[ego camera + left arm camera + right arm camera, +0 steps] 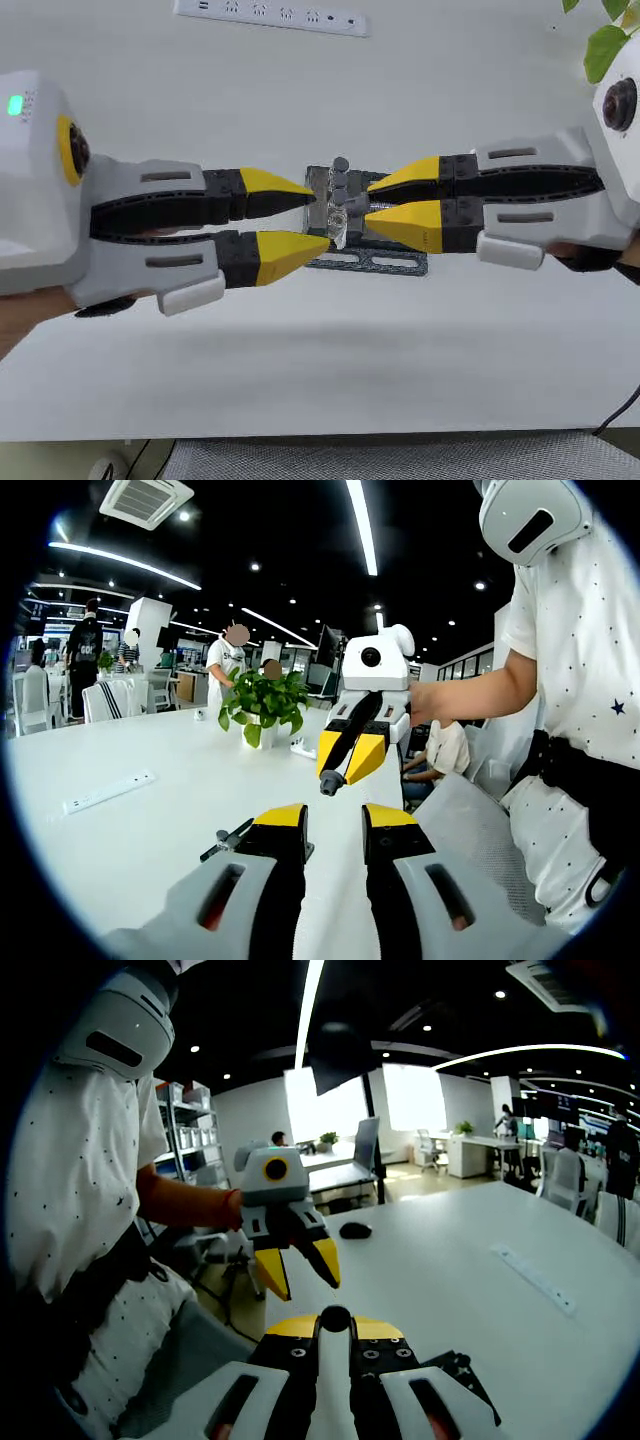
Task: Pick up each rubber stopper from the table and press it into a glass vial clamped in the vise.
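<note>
No brand or label could be read. The power strip point(270, 14) at the far edge of the white counter point(300, 350) carried small dark marks by its sockets, too small to make out. A green light point(15, 105) glowed on the body of the left tool point(320, 220). In the left gripper view, the person's white shirt point(590, 650) bore a print of small dark stars.

The right tool point(368, 200) was closed narrowly on a dark grey rubber stopper point(335, 1318), which sat pinched at the very tips of its yellow jaws. In the left gripper view the same stopper hung from those tips as a small round plug, pointing down toward the counter.

The left tool was empty, its two yellow jaws parted by a moderate gap. The right gripper view showed it facing the camera with both tips spread and nothing between them.

In the head view, the two tools met nose to nose over the vise point(370, 262), which stood at the middle of the counter on a dark slotted plate. A short row of grey stoppers point(341, 178) stood along the top of the vise, with the glass vials point(338, 228) clamped beneath. The right tool's tips lay just beside that row on its right, the left tool's tips just to its left. The held stopper seemed to be right at the vials, though contact could not be judged. Green plant leaves point(600, 45) showed at the far right corner.
</note>
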Tool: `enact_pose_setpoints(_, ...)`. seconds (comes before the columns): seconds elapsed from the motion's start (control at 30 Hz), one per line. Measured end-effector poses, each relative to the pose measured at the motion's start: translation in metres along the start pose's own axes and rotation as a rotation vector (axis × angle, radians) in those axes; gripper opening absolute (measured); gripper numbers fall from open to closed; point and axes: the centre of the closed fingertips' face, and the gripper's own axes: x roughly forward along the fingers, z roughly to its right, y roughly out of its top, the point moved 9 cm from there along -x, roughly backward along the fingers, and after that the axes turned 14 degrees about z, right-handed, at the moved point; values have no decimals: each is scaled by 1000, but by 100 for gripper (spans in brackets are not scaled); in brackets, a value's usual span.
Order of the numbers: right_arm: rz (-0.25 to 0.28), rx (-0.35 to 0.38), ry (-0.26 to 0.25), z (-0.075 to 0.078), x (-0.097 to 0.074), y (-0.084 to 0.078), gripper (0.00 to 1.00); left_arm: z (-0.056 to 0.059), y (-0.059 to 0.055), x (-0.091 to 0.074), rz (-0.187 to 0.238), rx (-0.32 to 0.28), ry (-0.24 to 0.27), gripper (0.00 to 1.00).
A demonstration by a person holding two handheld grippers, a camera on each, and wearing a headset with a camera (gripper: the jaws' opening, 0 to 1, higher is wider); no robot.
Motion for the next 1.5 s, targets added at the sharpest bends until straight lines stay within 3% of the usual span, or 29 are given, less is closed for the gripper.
enact_pose_setpoints(0.27,-81,3,-63,18,1,-7,6,-9,-11,-9,-37,35,49,35)
enact_pose_setpoints(0.73,-327,-20,-131,55,16,-31,6,-24,-35,-20,-135,99,115,60)
enact_pose_setpoints(0.83,-359,-11,-133,61,21,-36,6,-26,-39,-23,-143,99,126,64)
enact_pose_setpoints(0.93,-440,-44,-133,66,25,-41,6,-27,-44,-26,-157,109,136,68)
enact_pose_setpoints(1.03,-471,-43,-127,70,30,-47,6,-28,-47,-28,-162,113,143,71)
enact_pose_setpoints(1.13,-552,-92,-121,75,33,-53,6,-28,-49,-29,-168,124,153,76)
enact_pose_setpoints(1.5,-683,-137,-82,82,49,-70,6,-26,-56,-33,-173,131,164,87)
